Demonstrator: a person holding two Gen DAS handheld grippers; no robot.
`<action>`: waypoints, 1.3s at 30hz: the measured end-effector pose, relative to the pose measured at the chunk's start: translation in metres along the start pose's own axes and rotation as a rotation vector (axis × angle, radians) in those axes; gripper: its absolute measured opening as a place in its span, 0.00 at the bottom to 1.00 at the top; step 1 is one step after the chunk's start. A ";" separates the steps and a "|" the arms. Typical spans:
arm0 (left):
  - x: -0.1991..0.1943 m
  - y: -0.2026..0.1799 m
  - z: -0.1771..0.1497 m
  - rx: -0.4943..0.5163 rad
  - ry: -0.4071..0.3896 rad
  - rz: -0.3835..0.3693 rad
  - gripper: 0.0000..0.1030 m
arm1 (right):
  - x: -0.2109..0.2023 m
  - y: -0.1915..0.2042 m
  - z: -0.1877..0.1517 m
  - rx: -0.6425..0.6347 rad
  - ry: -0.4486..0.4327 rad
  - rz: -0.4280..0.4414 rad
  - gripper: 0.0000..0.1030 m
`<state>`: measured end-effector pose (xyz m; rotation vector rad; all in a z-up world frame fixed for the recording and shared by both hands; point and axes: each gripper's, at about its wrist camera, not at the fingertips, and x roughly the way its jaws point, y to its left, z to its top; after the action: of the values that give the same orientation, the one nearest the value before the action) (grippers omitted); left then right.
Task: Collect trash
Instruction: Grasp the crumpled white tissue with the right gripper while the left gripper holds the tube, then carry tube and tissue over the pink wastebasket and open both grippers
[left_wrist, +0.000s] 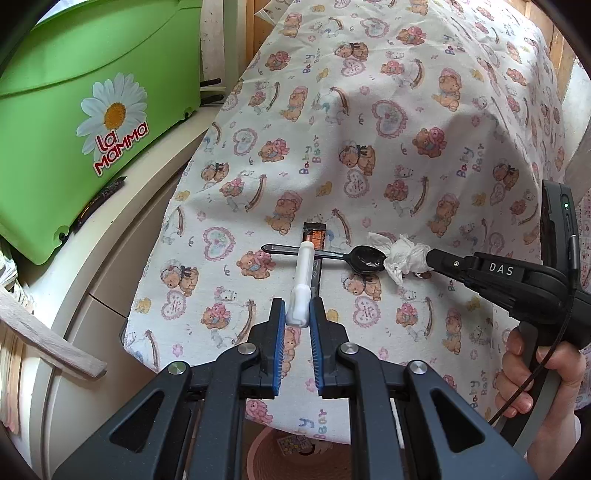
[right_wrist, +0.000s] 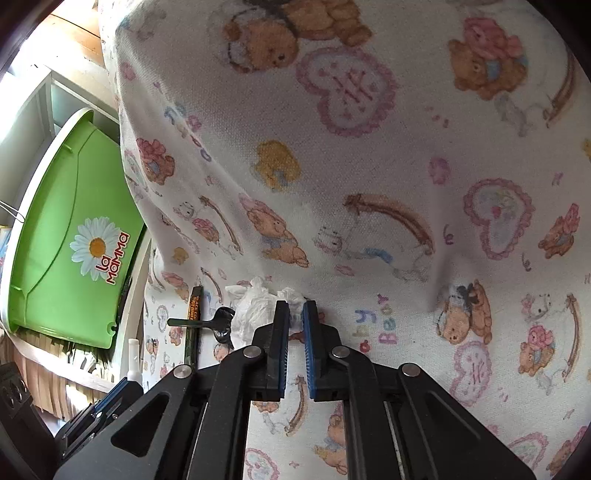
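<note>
On the teddy-bear print cloth (left_wrist: 369, 147) lie a black plastic spoon (left_wrist: 365, 258) and a dark sachet (left_wrist: 314, 236). My left gripper (left_wrist: 297, 310) is shut on the lower end of a white plastic tube (left_wrist: 304, 273), which points out over the spoon's handle. My right gripper (left_wrist: 430, 256) comes in from the right and is shut on a crumpled white tissue (left_wrist: 402, 256) next to the spoon's bowl. In the right wrist view the tissue (right_wrist: 255, 306) bulges out left of the right gripper (right_wrist: 295, 308), with the spoon (right_wrist: 221, 321), sachet (right_wrist: 194, 306) and tube (right_wrist: 133, 354) further left.
A green plastic box with a daisy label (left_wrist: 74, 129) stands on a white cabinet (left_wrist: 122, 258) left of the cloth. A pink woven basket (left_wrist: 295, 454) sits below the cloth's near edge. A person's hand (left_wrist: 535, 369) grips the right gripper's handle.
</note>
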<state>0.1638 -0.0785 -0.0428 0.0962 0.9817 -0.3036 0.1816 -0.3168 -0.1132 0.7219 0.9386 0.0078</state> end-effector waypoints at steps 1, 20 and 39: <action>-0.001 0.000 0.000 0.002 -0.002 0.001 0.12 | -0.003 0.001 -0.001 -0.001 -0.010 0.008 0.06; -0.020 -0.003 -0.010 0.026 -0.044 0.005 0.12 | -0.101 0.042 -0.038 -0.341 -0.182 -0.063 0.05; -0.108 -0.012 -0.086 0.046 -0.067 -0.074 0.12 | -0.164 0.094 -0.183 -0.606 -0.169 -0.082 0.05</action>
<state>0.0356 -0.0487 -0.0005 0.0913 0.9133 -0.3947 -0.0256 -0.1923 -0.0085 0.1200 0.7459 0.1505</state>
